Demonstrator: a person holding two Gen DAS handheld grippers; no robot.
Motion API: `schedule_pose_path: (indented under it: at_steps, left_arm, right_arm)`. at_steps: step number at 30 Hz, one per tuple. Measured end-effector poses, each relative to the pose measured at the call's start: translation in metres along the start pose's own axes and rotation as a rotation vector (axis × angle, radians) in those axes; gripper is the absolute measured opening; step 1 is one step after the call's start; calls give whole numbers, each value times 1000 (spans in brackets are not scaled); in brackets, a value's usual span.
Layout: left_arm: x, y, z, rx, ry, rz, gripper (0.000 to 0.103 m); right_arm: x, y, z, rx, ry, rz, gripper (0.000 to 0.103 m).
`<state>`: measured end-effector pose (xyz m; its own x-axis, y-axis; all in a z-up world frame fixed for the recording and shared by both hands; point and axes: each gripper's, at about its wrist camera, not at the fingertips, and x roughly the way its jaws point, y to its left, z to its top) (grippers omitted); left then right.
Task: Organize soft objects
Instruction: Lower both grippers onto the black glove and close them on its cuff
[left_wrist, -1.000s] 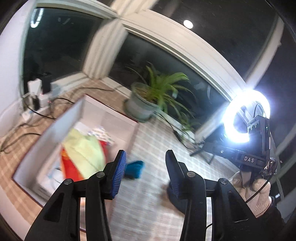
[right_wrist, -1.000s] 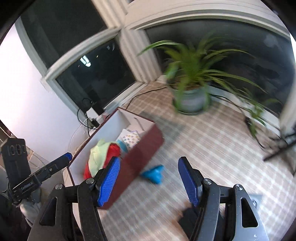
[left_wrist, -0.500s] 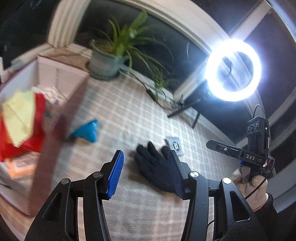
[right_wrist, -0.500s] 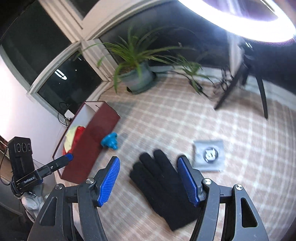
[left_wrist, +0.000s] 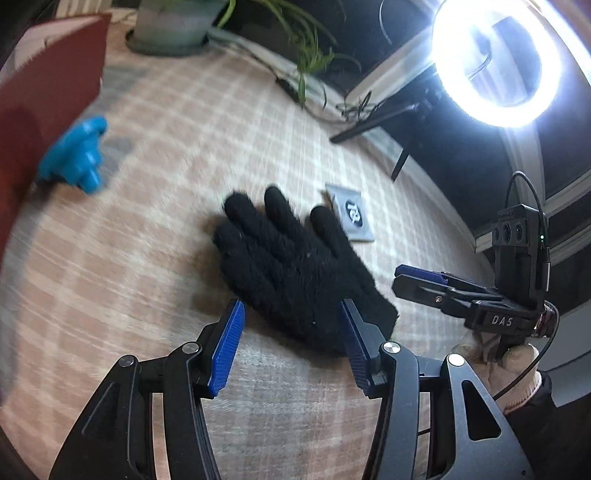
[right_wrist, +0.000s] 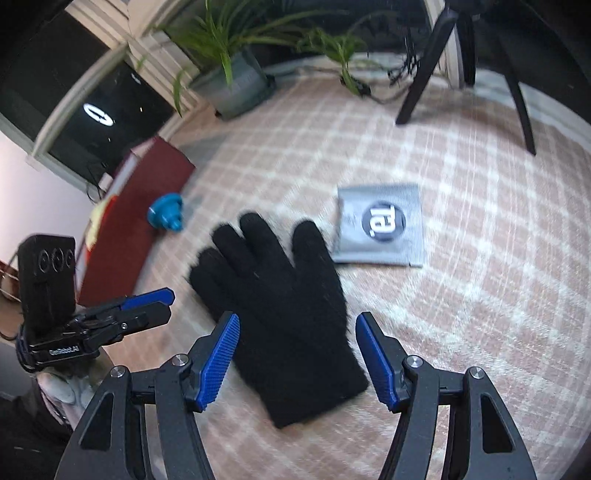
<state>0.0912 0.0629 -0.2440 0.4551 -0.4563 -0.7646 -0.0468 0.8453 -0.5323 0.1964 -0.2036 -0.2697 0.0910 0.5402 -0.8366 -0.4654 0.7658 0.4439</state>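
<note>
In the left wrist view, the left gripper (left_wrist: 291, 347) sits at the bottom of the frame with its blue fingers (left_wrist: 226, 350) apart and empty, the cuff end of a black glove (left_wrist: 295, 273) lying flat on the checked floor (left_wrist: 166, 258) just beyond them. A small blue soft toy (left_wrist: 75, 155) rests at the left edge against a red box (left_wrist: 40, 96), and a grey packet (left_wrist: 351, 218) lies just past the glove's fingertips. In the right wrist view, the right gripper (right_wrist: 297, 360) frames the glove's wrist from below, fingers likewise apart with nothing pinched. The glove looks fuzzy, limp and light; it should crumple and droop when lifted, so the thicker cuff seems the surest place to pinch.
</note>
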Motion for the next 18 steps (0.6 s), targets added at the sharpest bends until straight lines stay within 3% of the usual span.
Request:
schedule_pose_path:
  at_steps: [8,13,16,18]
  left_arm:
    - [29,-9,-7,1,55,-12,51]
    - [42,-11,-11,-7,83,-22,49]
    - [43,-11,-12,-13,74,-30,49]
    - [44,-11,-11,-23,69,-41,46]
  right_arm:
    - [21,-16,-1,24,31,31,60]
    - [27,-18,2,31,38,61,53]
    - [30,-19,2,46,54,107,41]
    - [31,-14,0,29,51,103,41]
